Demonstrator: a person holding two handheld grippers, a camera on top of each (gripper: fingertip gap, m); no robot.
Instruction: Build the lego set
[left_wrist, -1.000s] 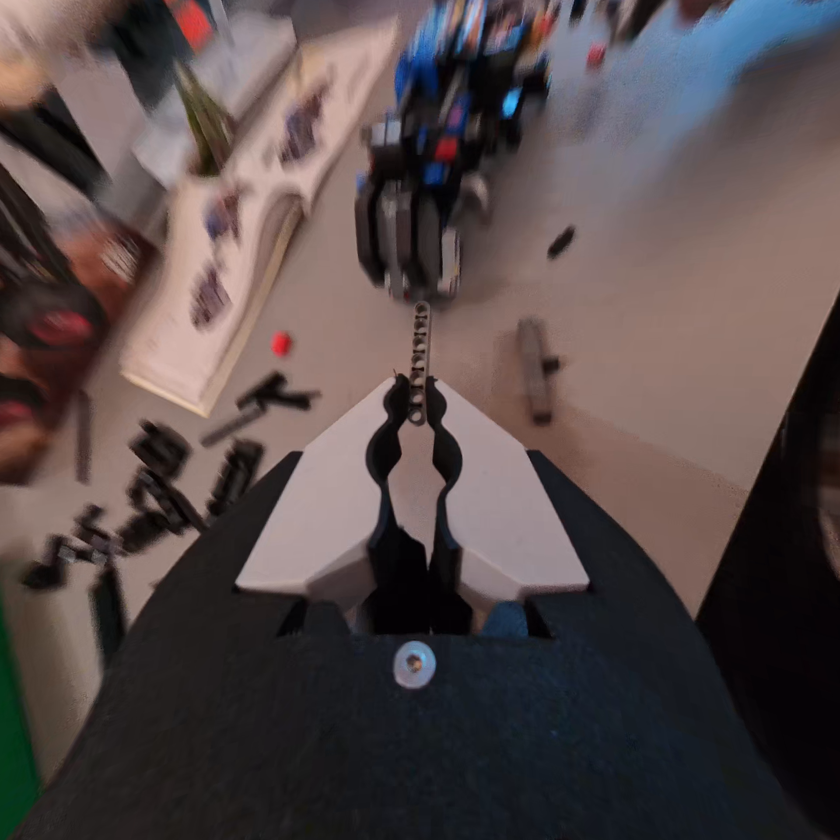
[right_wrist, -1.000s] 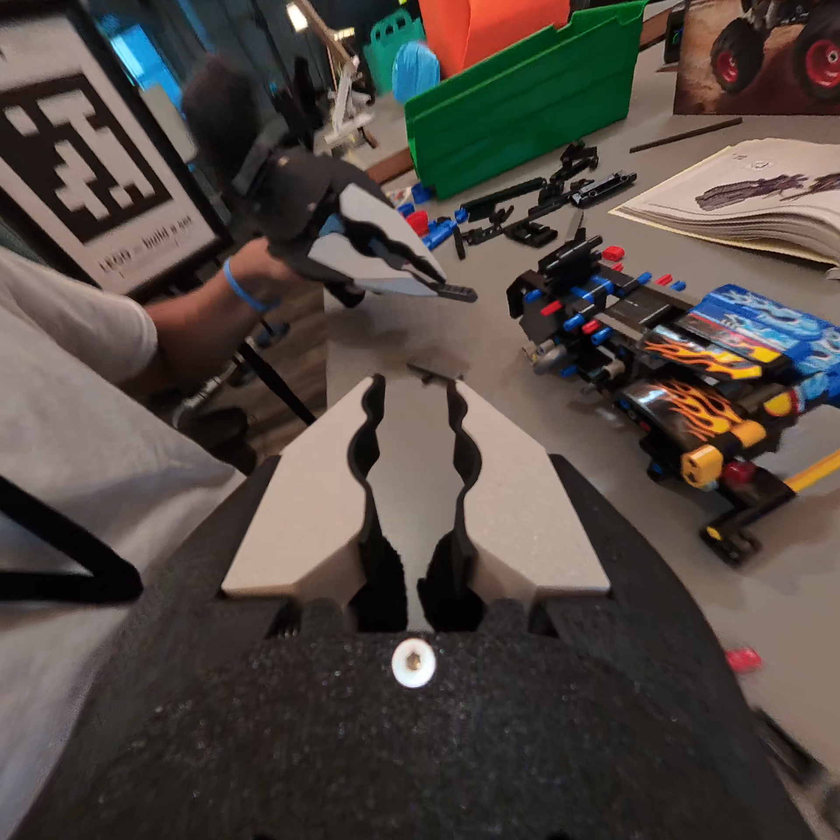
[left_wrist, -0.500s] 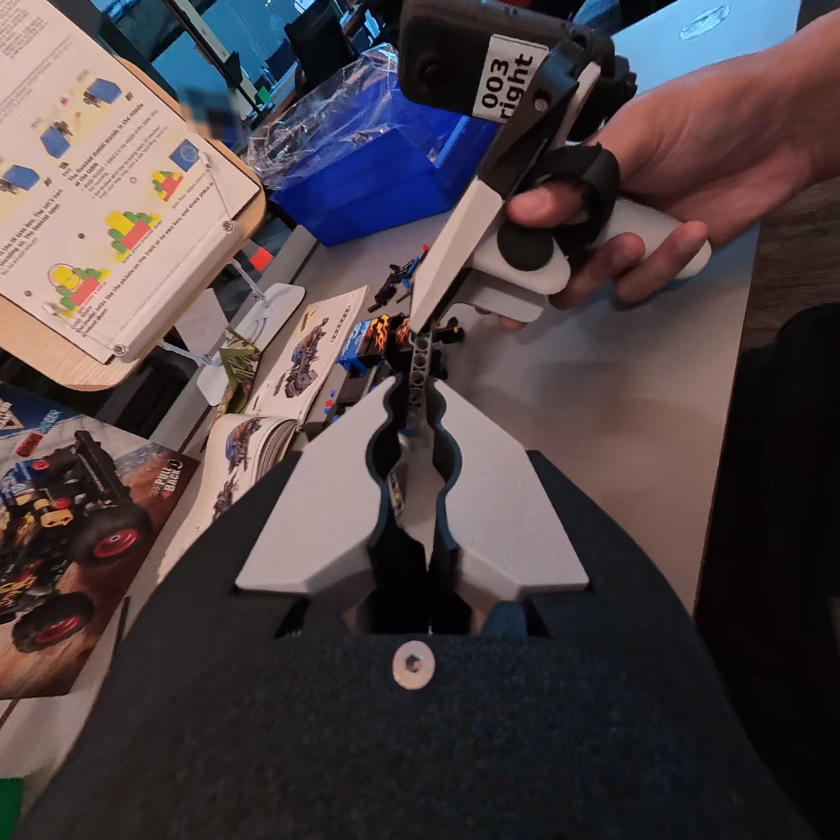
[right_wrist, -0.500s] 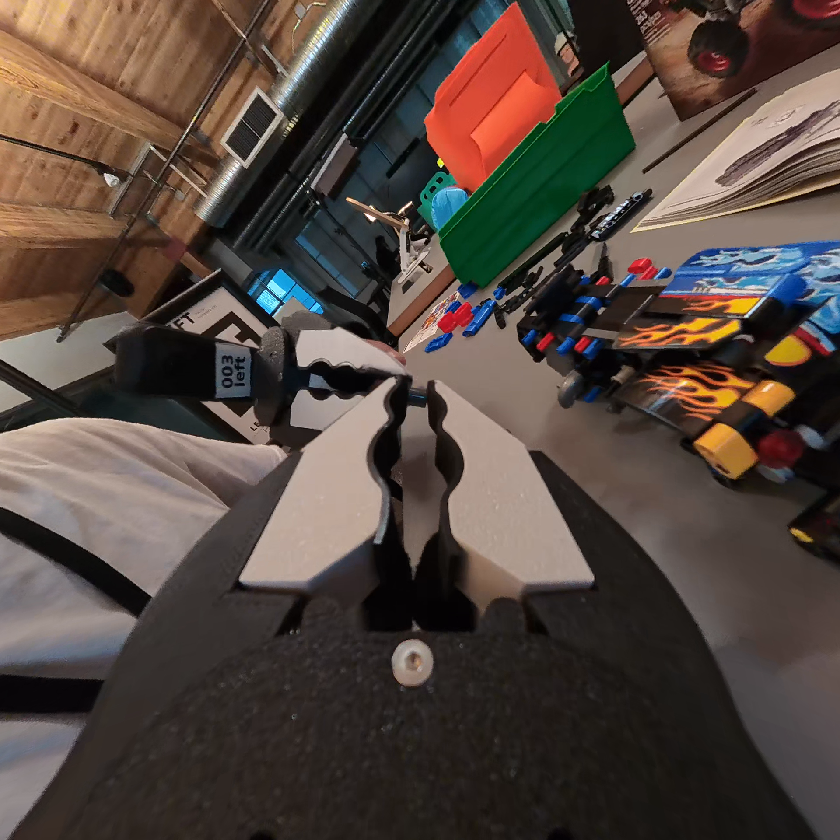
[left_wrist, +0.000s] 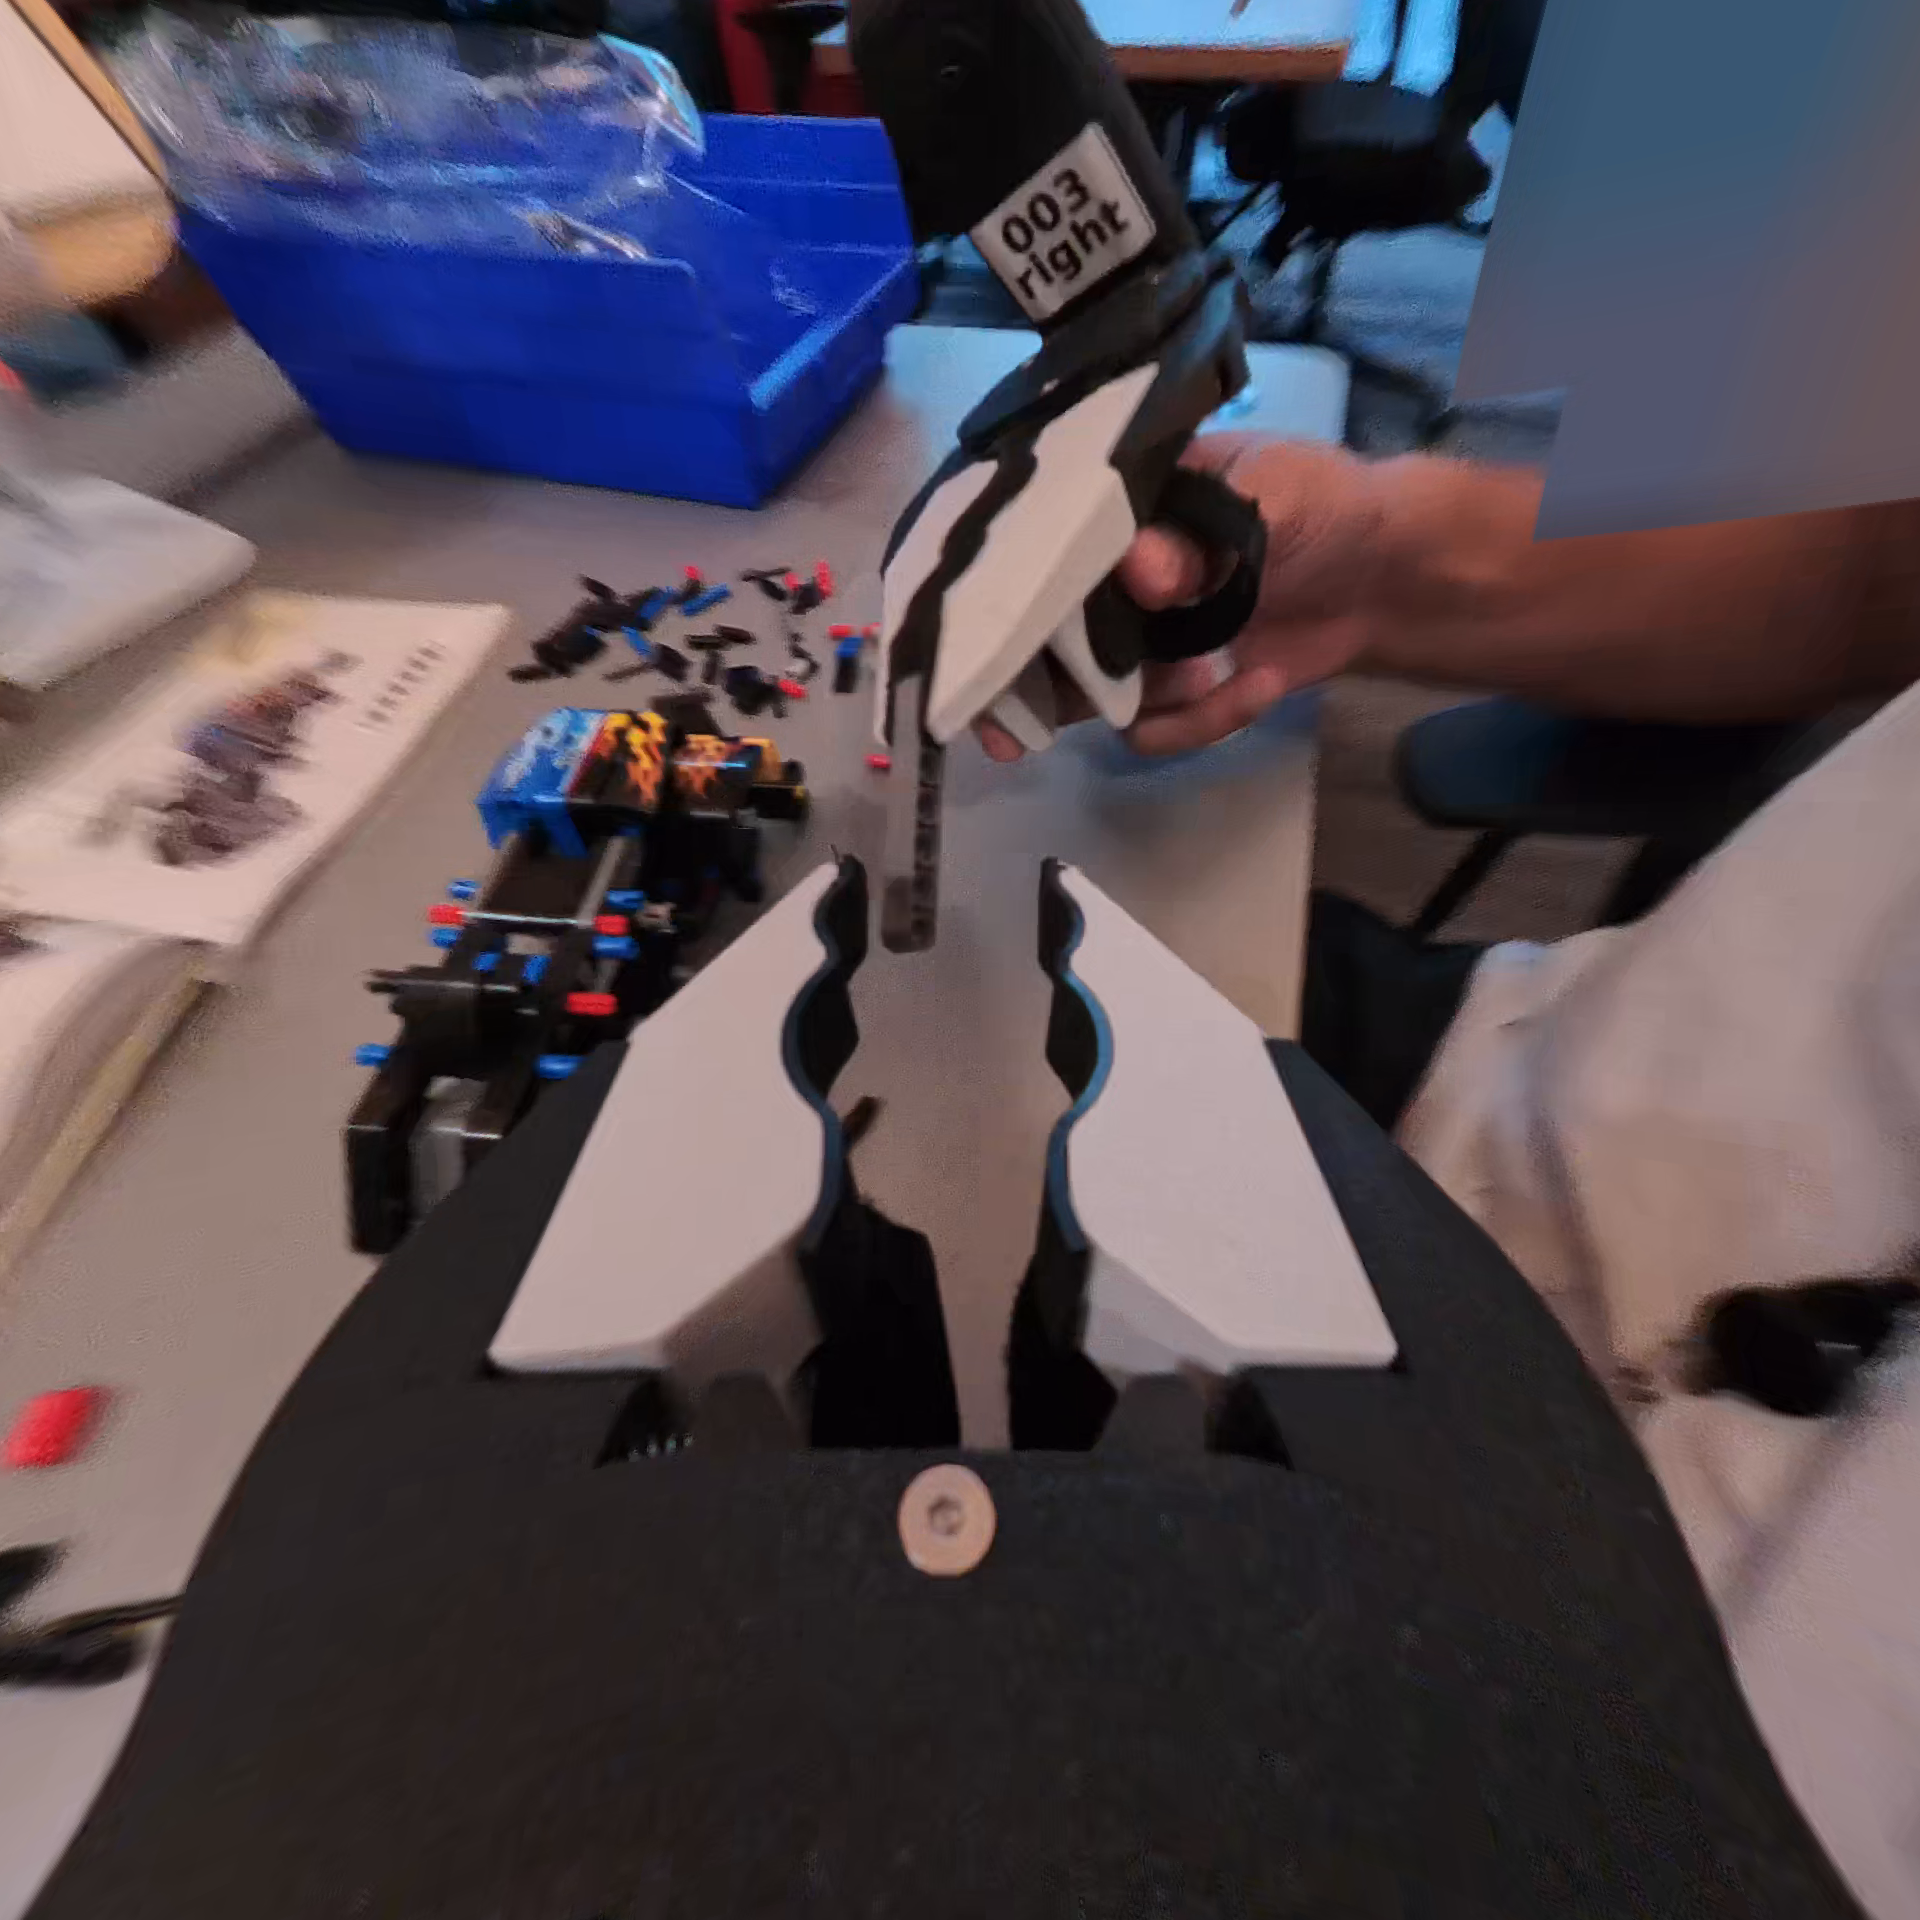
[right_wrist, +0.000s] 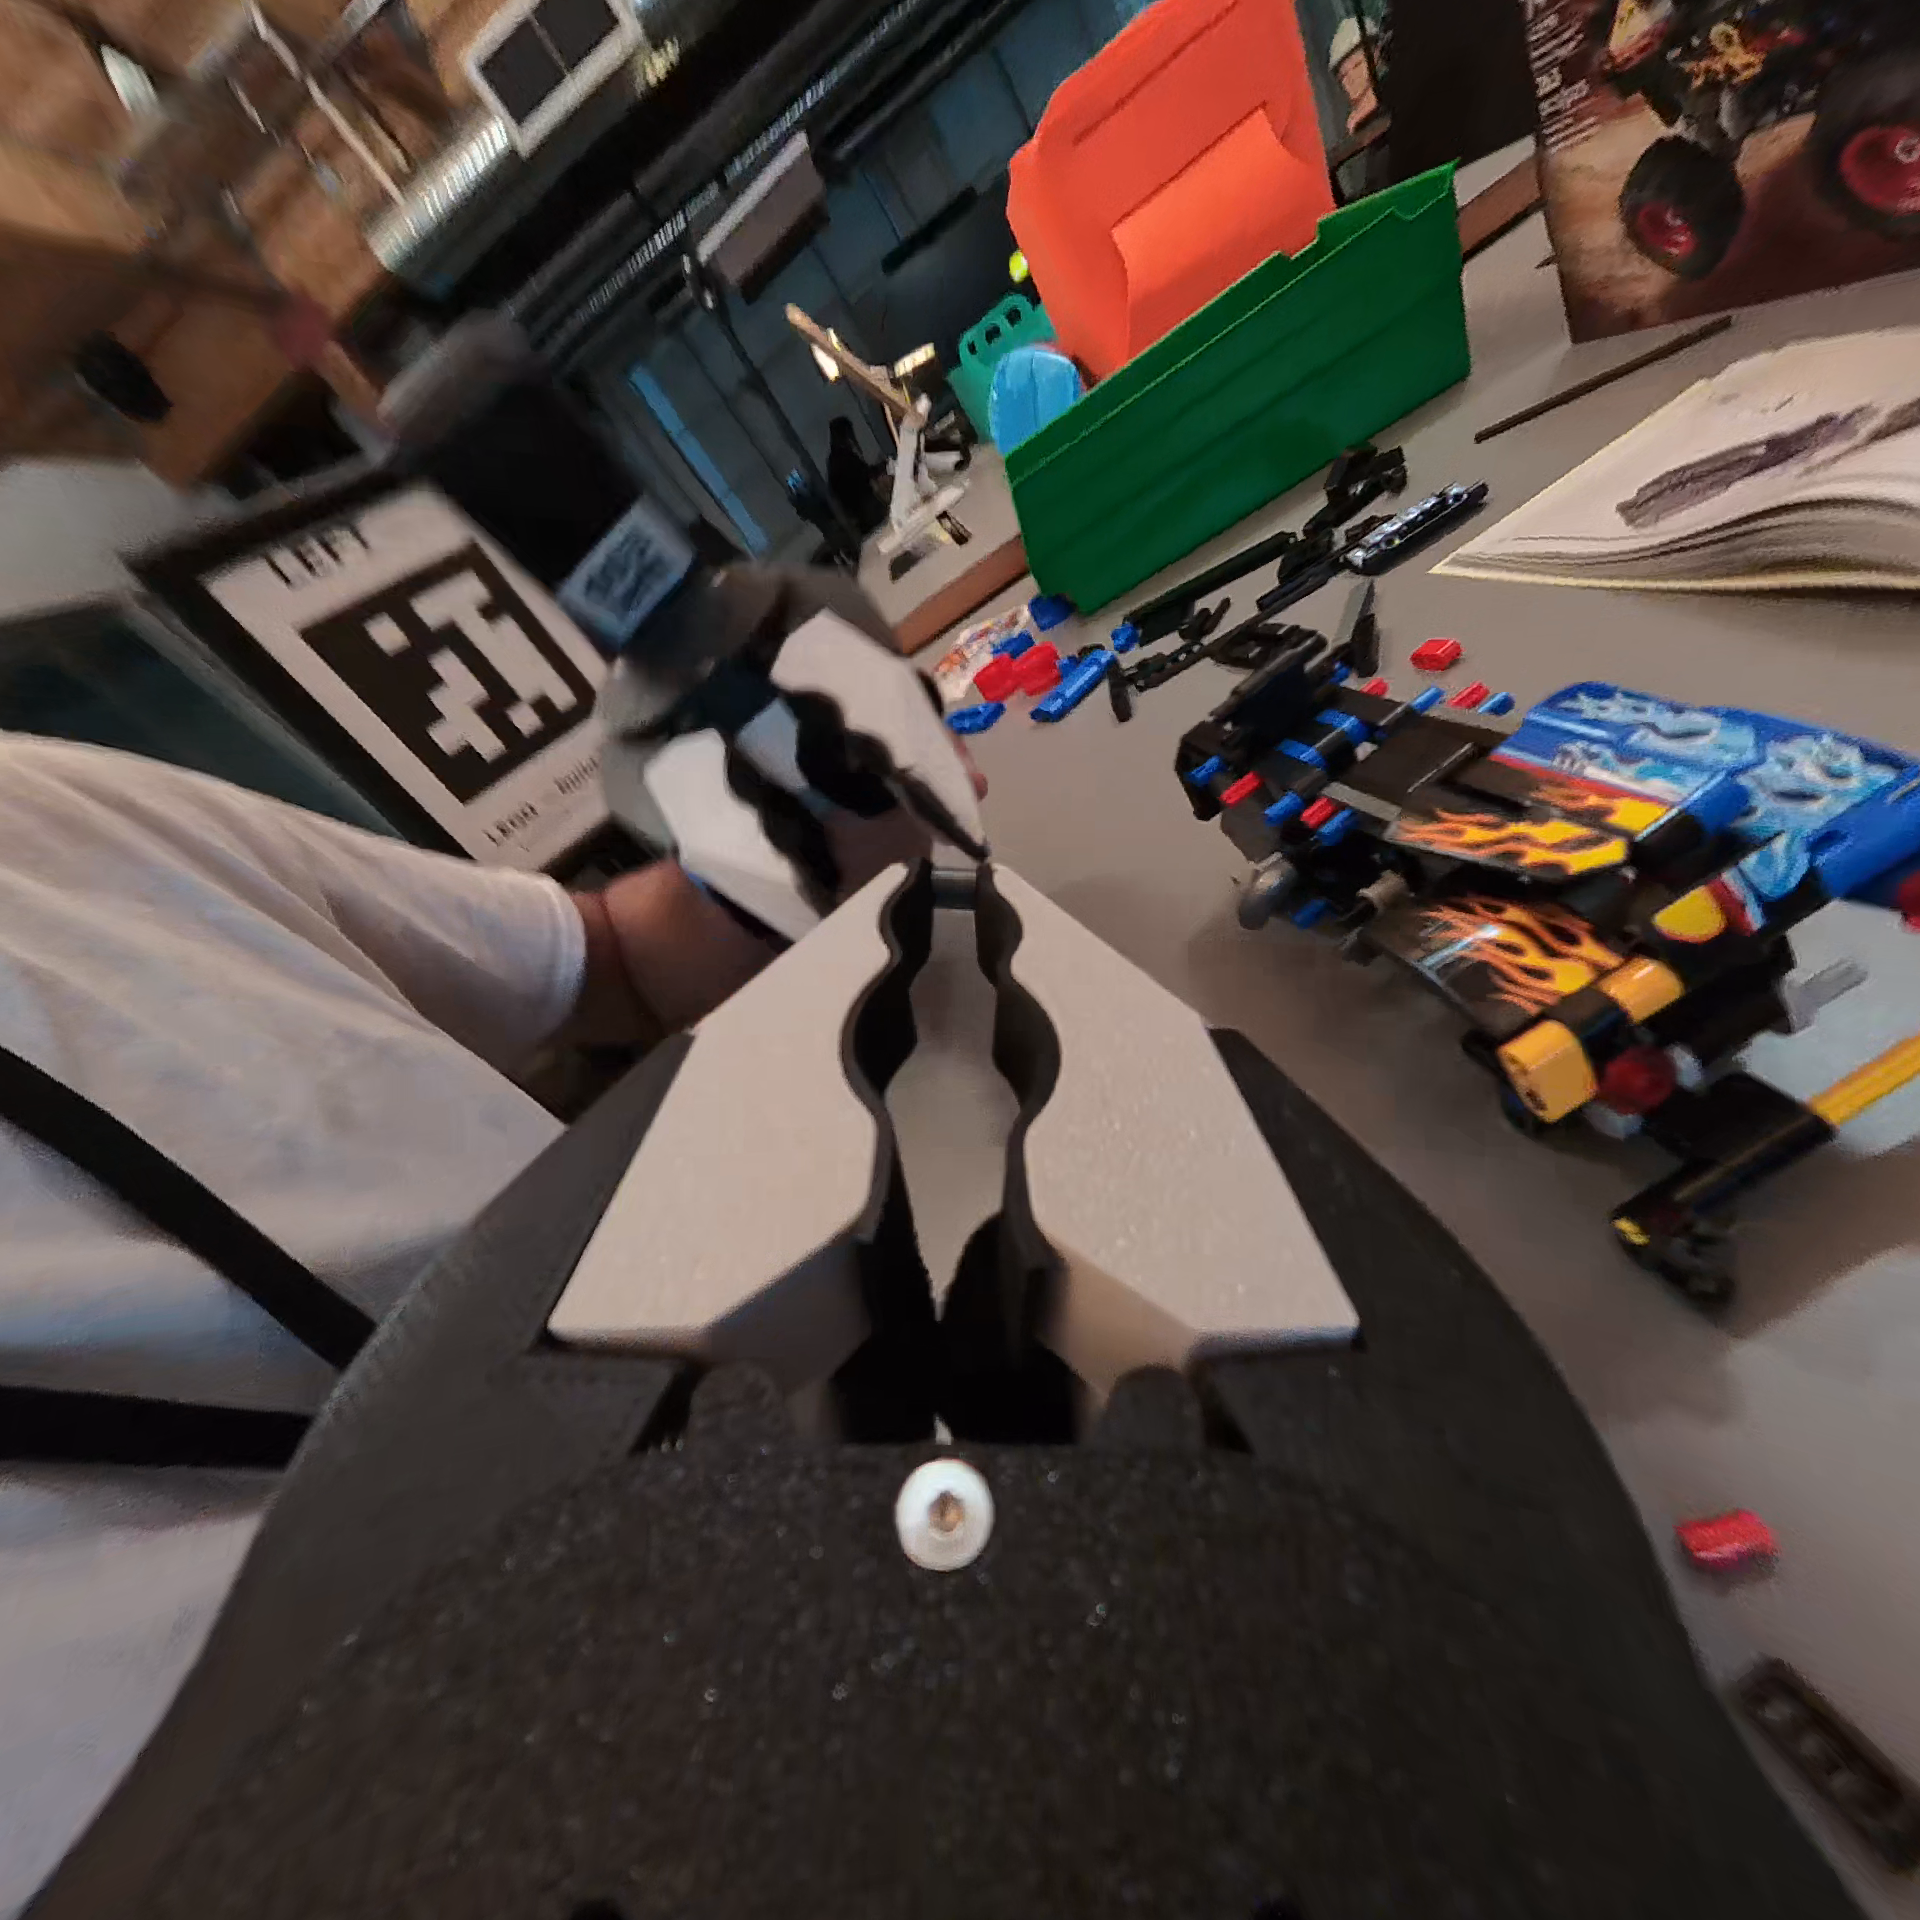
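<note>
My right gripper is shut on one end of a dark grey holed beam. In the left wrist view the right gripper points down and the beam hangs from its tips. My left gripper is open and empty, its jaws on either side of the beam's lower end without touching it. It also shows in the right wrist view, just beyond my right fingertips. The partly built black, blue and flame-patterned lego car lies on the grey table.
Loose pieces lie behind the car and near a green bin. An open instruction book, a blue bin, a red piece and a dark beam are on the table. A person's torso is close by. Both grippers' tips are close together, under 4 cm apart. The red piece is about 15 centimeters from both grippers' fingertips.
The beam has passed from my left gripper to my right. The left jaws opened and drew back; the right jaws closed on the beam's end.
</note>
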